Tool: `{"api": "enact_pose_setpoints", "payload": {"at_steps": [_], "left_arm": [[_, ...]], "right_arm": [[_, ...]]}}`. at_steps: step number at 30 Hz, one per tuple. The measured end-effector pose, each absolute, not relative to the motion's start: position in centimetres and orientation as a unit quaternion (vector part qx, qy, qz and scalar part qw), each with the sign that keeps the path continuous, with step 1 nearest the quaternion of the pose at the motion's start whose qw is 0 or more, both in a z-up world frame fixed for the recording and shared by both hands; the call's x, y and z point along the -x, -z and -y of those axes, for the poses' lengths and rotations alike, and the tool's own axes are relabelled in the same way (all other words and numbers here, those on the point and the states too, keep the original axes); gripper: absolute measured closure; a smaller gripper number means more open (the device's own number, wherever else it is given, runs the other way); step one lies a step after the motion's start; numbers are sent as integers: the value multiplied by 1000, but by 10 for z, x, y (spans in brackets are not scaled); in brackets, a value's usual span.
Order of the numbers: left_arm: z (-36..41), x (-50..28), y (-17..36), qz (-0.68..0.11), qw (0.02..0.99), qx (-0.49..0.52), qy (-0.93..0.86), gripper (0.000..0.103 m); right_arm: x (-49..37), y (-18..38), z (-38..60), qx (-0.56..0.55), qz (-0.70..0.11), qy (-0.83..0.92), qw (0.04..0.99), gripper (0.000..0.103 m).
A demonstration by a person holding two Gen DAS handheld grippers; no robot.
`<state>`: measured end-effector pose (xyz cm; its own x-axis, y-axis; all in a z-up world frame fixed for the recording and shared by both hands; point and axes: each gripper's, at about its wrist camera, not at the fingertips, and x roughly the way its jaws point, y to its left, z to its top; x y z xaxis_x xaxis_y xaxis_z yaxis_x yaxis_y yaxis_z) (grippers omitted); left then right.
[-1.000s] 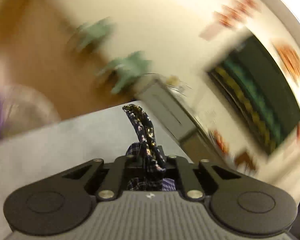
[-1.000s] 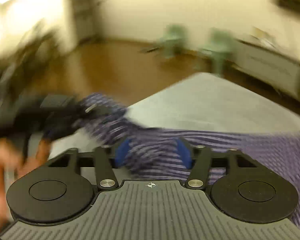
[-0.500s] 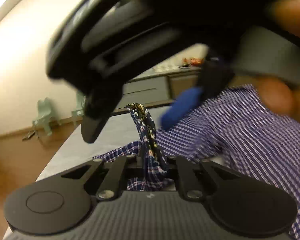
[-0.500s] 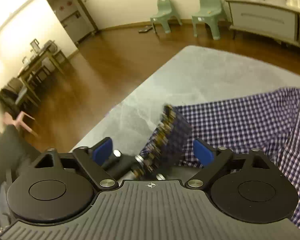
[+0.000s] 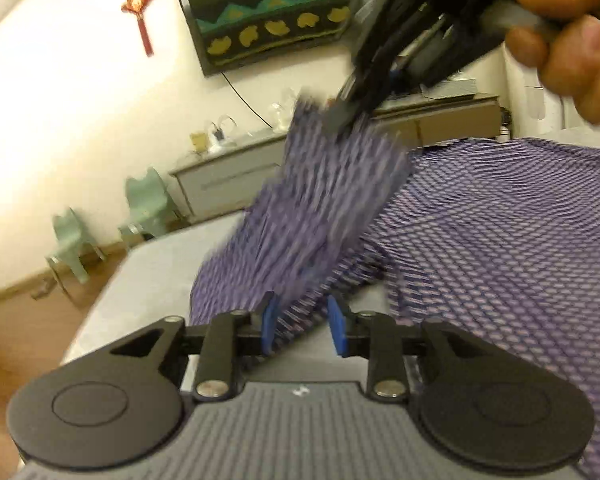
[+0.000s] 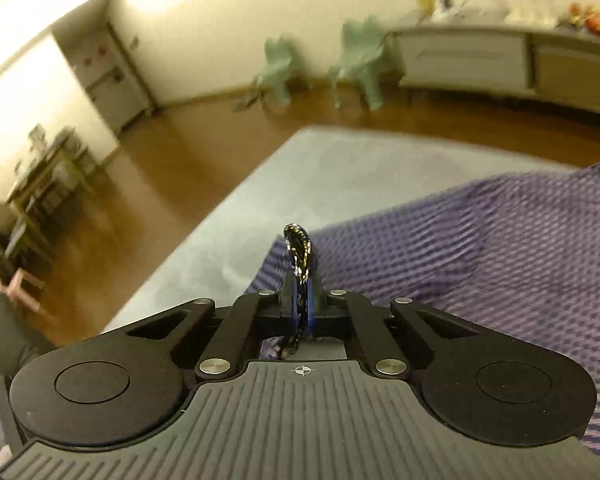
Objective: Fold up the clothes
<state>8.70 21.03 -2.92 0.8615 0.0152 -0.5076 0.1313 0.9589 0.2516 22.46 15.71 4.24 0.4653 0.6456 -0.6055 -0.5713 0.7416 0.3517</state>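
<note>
A purple checked shirt [image 5: 500, 248] lies spread on a grey table [image 5: 148, 280]. My left gripper [image 5: 302, 324] is open, its blue pads on either side of a shirt fold without pinching it. My right gripper [image 5: 340, 116] shows above it in the left wrist view, shut on a lifted shirt corner. In the right wrist view my right gripper [image 6: 302, 304] is shut on the shirt's dark patterned edge [image 6: 298, 252], with the shirt [image 6: 480, 256] trailing right over the table [image 6: 300, 184].
Two small green chairs [image 6: 356, 64] stand on the wooden floor [image 6: 172, 160] beyond the table's far edge. A low sideboard [image 6: 500, 64] lines the wall. A dining table and chairs [image 6: 40, 168] stand far left.
My left gripper has let go of the shirt's patterned edge and opened. My right gripper has closed on that edge and lifted it.
</note>
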Motion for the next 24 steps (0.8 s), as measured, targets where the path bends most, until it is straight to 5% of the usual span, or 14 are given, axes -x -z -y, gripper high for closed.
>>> {"api": "enact_pose_setpoints", "payload": {"at_steps": [7, 20, 22, 24], "left_arm": [[-198, -44, 34, -366, 928, -27, 62, 67], [-183, 48, 60, -402, 913, 53, -42, 67], [-176, 51, 59, -400, 914, 42, -53, 95], [-166, 52, 54, -391, 918, 26, -64, 100]], "right_arm": [[-218, -93, -5, -91, -305, -257, 912, 102], [-207, -12, 176, -162, -300, -164, 926, 102], [-206, -2, 184, -176, -292, -177, 923, 102], [-203, 5, 192, -190, -281, -190, 921, 102]]}}
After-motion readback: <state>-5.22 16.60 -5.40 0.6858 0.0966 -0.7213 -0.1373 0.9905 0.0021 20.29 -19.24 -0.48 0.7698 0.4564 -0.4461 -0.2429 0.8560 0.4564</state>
